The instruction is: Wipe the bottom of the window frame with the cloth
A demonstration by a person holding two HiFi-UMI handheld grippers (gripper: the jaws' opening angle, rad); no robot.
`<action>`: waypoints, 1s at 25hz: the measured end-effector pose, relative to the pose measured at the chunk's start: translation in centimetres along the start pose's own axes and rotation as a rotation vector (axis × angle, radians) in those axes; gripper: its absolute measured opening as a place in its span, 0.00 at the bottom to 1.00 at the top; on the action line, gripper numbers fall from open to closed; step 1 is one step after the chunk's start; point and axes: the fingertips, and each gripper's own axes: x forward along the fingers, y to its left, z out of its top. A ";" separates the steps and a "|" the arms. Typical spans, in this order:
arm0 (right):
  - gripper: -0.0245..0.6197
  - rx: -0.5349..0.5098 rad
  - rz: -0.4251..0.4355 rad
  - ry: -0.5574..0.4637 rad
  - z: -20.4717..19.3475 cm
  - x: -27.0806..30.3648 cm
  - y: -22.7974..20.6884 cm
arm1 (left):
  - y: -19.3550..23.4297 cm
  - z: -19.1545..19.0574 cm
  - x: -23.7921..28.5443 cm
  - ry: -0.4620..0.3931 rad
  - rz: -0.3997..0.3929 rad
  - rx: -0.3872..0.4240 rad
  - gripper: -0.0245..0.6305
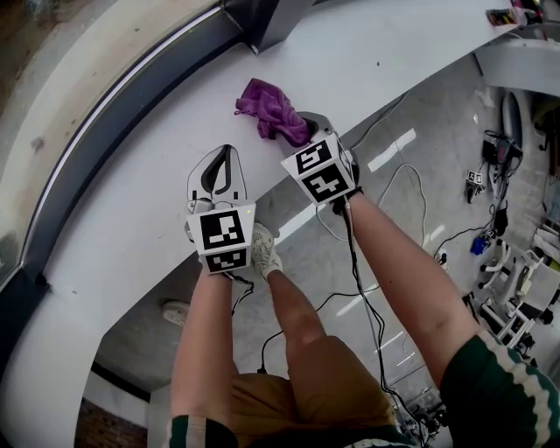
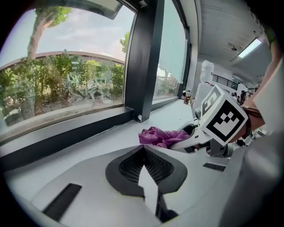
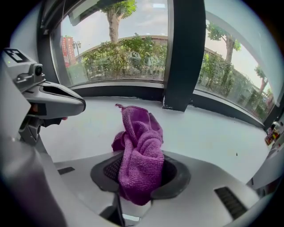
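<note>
While the right gripper (image 1: 312, 123) pinches the purple cloth (image 3: 140, 153) between its jaws, the left gripper (image 2: 144, 151) just beside is closed, empty.

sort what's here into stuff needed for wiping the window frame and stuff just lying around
For the job: purple cloth, right gripper holding it, bottom of the window frame, white sill.
Just lying about: floor cables, small items at the sill's far end, gear on the floor.
</note>
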 end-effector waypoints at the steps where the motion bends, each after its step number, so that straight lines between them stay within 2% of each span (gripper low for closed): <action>1: 0.27 -0.002 0.002 0.001 -0.2 -0.1 0.2 | 0.0 -0.3 -0.1 0.003 0.002 -0.002 0.05; 16: 0.27 0.005 0.010 -0.002 -2.5 -1.1 1.5 | -0.1 -3.1 -2.4 0.018 0.028 -0.014 0.05; 21: 0.27 -0.018 0.014 0.007 -2.2 -1.0 3.2 | 1.2 -3.7 -3.8 0.011 0.049 -0.026 0.05; 25: 0.27 0.014 0.011 0.009 -1.8 -0.8 4.5 | 2.6 -4.4 -5.2 0.008 0.070 -0.040 0.05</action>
